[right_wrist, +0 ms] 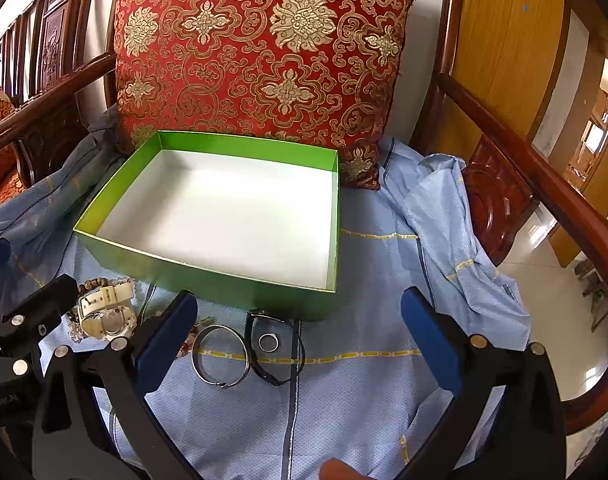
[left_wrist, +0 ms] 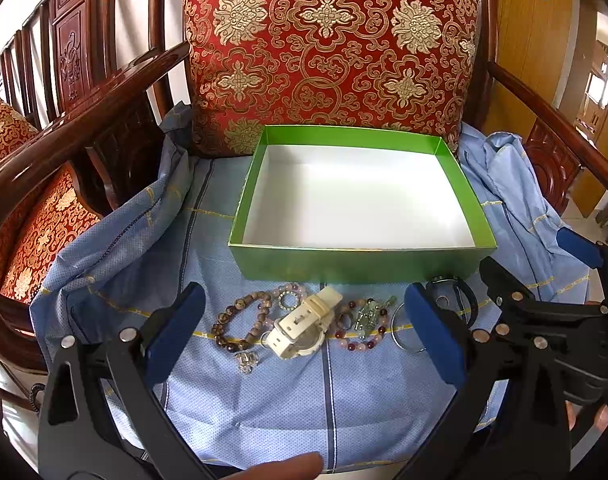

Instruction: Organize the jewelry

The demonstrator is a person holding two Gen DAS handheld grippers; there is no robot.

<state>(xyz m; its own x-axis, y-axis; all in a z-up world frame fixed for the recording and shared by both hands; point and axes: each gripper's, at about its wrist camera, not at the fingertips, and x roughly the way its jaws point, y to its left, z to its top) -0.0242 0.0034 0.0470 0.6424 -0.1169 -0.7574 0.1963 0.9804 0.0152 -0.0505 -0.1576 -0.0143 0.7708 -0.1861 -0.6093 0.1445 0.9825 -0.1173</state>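
A green box (left_wrist: 356, 262) with a white, empty inside sits on a blue cloth on a chair seat. In front of it lies a row of jewelry: a brown bead bracelet (left_wrist: 239, 324), a white watch (left_wrist: 304, 326), a pink and red bead bracelet (left_wrist: 364, 332), a silver bangle (right_wrist: 220, 354), a black watch (right_wrist: 273, 344) and a small ring (right_wrist: 268, 342). My left gripper (left_wrist: 304, 336) hovers open above the white watch. My right gripper (right_wrist: 299, 336) hangs open over the black watch and bangle, holding nothing.
A red and gold cushion (left_wrist: 328, 48) leans against the chair back right behind the box. Dark wooden armrests (right_wrist: 544, 176) curve along both sides. Bunched blue cloth (right_wrist: 456, 216) is piled at the right. A fingertip (left_wrist: 287, 466) shows at the bottom edge.
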